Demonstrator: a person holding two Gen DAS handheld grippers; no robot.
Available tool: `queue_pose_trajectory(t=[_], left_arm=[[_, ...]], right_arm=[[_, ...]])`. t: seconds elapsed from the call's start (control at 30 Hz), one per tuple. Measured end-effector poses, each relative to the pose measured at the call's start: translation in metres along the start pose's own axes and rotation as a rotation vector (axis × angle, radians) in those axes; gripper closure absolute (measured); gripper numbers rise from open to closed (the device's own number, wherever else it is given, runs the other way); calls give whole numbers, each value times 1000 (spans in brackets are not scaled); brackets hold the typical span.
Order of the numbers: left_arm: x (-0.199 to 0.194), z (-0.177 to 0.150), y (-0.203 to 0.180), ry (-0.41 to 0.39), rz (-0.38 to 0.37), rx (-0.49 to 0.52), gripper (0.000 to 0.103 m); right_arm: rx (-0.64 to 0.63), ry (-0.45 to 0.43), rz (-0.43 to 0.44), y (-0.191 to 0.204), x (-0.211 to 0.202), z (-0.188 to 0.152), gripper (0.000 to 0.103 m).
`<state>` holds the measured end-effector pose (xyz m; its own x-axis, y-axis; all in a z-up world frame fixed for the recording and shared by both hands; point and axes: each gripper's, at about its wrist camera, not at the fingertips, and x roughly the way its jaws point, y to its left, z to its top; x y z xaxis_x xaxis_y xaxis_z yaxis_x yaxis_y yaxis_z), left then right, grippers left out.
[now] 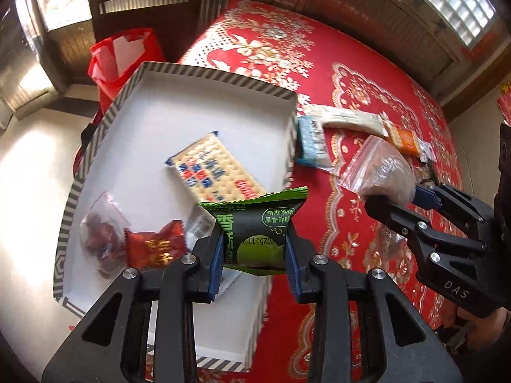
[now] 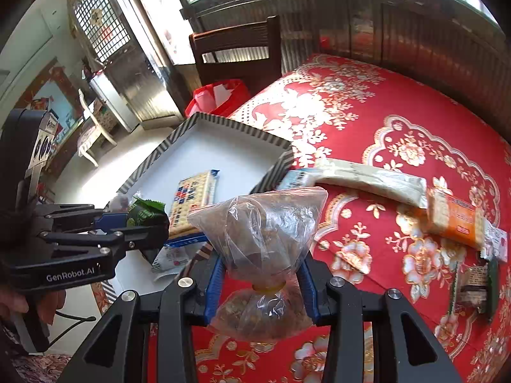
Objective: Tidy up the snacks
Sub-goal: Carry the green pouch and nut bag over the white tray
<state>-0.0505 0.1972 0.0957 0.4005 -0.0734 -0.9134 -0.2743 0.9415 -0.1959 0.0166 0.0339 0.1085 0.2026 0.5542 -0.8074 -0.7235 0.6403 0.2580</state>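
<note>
While both hands are carrying their loads above the red floral cloth (image 1: 367, 73), the left gripper (image 1: 254, 249) is clamping a green-and-black snack packet (image 1: 255, 233) between its blue pads, low in the centre of the left wrist view and hanging over the near edge of the striped-rim white box (image 1: 105, 121). That box is sitting at the left of both views and is serving as the collecting place, judging by what is already lying inside: a cracker pack (image 1: 212, 167), a red wrapped sweet (image 1: 156, 244) and a small clear bag of dark red pieces (image 1: 99, 239). At the right edge of that view, the right gripper (image 2: 260, 284) is squeezing a clear bag of brownish snack (image 2: 260, 233) at its tied neck, probably so the loose contents are not spilling. Several items are waiting unsorted on the cloth at the right of the right wrist view: a long pale wrapper (image 2: 370, 175), an orange pack (image 2: 456, 220) and a small dark packet (image 2: 476, 287).
</note>
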Motion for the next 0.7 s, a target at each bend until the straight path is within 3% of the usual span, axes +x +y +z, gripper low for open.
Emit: queue_pose_trajectory(t=[0.7], left_arm=[[16,18,91,-1,89,-173,71]], right_arm=[[-121,92,135,81,48,20,62]])
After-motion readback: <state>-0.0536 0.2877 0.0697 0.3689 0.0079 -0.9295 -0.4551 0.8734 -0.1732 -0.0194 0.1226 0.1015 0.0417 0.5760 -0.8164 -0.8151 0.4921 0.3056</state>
